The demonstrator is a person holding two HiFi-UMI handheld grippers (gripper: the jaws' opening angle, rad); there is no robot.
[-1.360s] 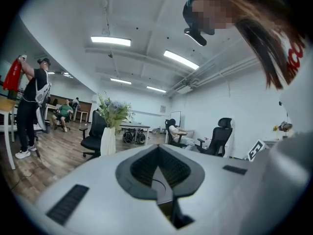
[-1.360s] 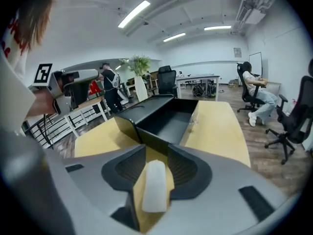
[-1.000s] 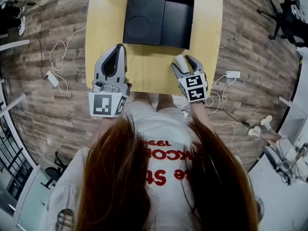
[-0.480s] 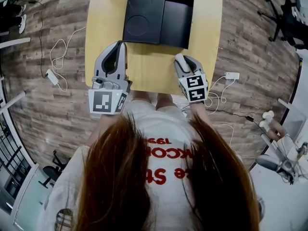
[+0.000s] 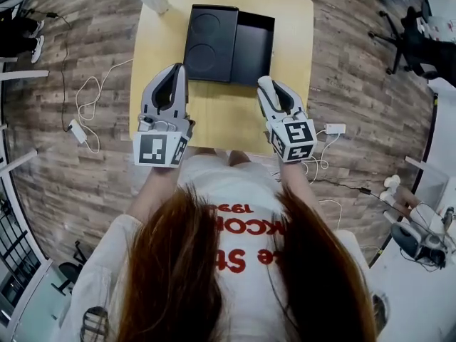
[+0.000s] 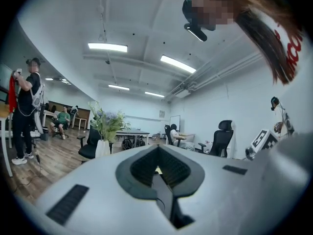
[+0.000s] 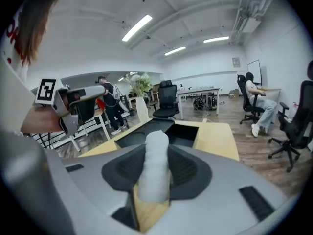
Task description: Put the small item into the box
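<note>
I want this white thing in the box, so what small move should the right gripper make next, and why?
Probably carry the right gripper forward over the open half of the box: the white item is already pinched between its jaws, and the box lies just ahead on the table.

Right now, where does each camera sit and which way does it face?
Head view: on the person's head, facing steeply down at table, black box, left gripper, right gripper; hair shows.
Left gripper view: on the left gripper, facing across the room past shut, empty jaws; hair shows.
Right gripper view: on the right gripper, facing the box past its gripped white item.
Both head and right gripper views show the box.
</note>
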